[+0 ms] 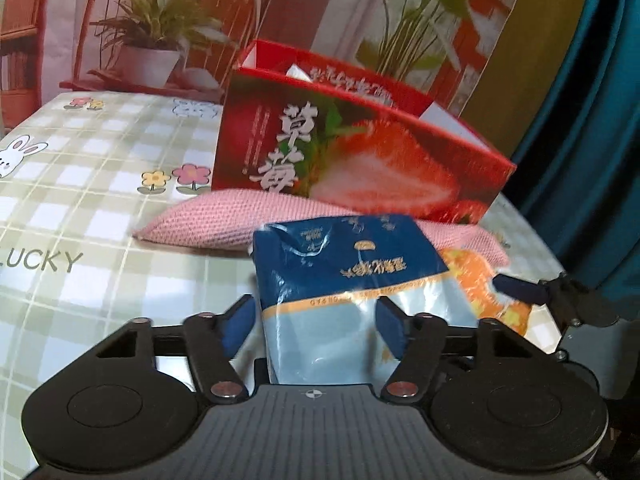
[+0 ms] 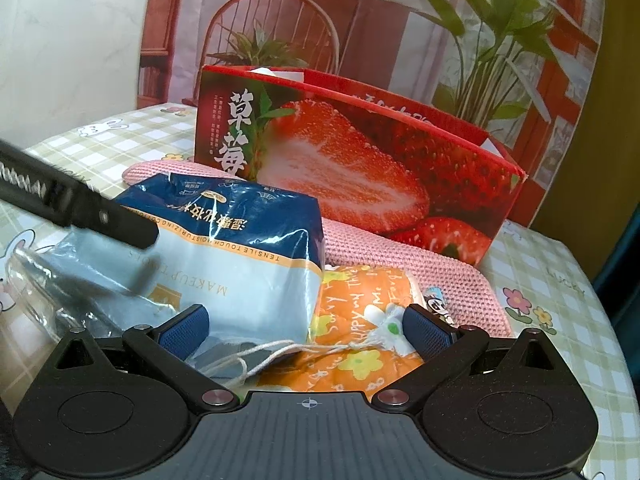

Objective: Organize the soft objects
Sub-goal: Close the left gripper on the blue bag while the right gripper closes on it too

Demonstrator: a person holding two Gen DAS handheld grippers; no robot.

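The left gripper (image 1: 316, 320) grasps the blue cotton-pad pack (image 1: 340, 276), lifted just before the strawberry box (image 1: 360, 152). The right gripper (image 2: 306, 328) is spread wide around the orange pouch (image 2: 360, 344), not pinching it. I judge the next move must carry the pack over the box rim.

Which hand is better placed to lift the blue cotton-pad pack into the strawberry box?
Left. Its tongs already straddle the blue pack, facing the strawberry box. The right tongs sit over the orange pouch.
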